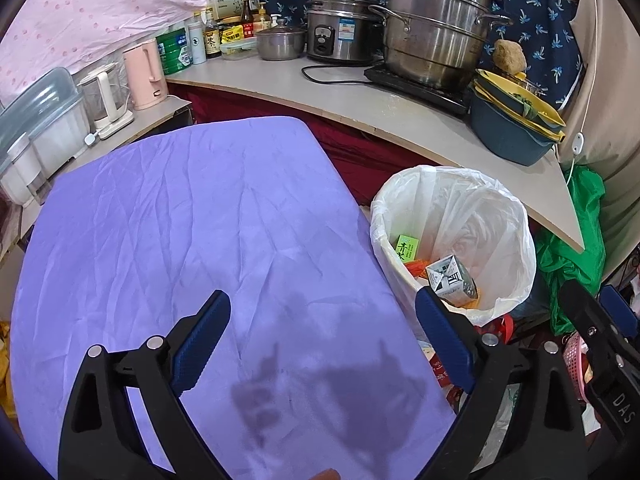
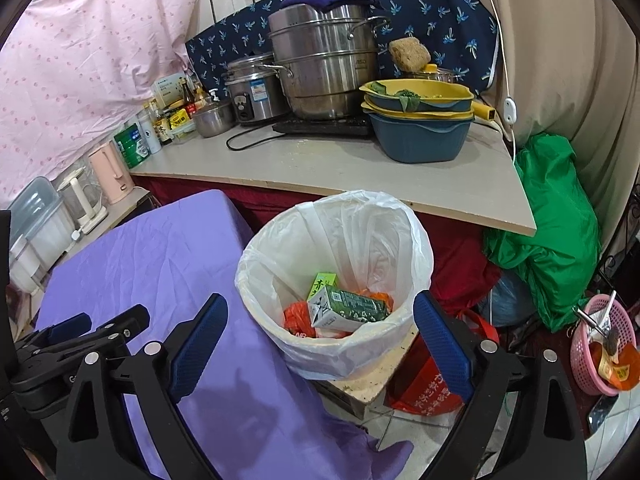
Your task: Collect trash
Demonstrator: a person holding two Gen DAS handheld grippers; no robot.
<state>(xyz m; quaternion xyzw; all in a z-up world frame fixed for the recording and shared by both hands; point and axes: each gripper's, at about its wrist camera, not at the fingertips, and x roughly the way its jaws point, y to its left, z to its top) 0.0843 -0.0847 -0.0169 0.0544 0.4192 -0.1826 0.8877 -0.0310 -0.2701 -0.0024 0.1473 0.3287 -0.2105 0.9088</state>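
Both tongs, the left tongs (image 1: 322,344) low over the purple-clothed surface (image 1: 180,220) and the right tongs (image 2: 320,346), gaped wide and empty, while the green carton (image 2: 348,308) lay above them inside the lined bin (image 2: 332,356) at frame centre.

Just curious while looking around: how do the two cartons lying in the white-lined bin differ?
The larger grey-and-green drink carton lies on its side on top of the trash, its folded end facing the camera. The small bright green box sits behind it, partly hidden and tilted upward, with dark characters on its face. The carton is darker and longer; the box is lighter and shorter. Both rest on orange plastic inside the white plastic-lined trash bin.
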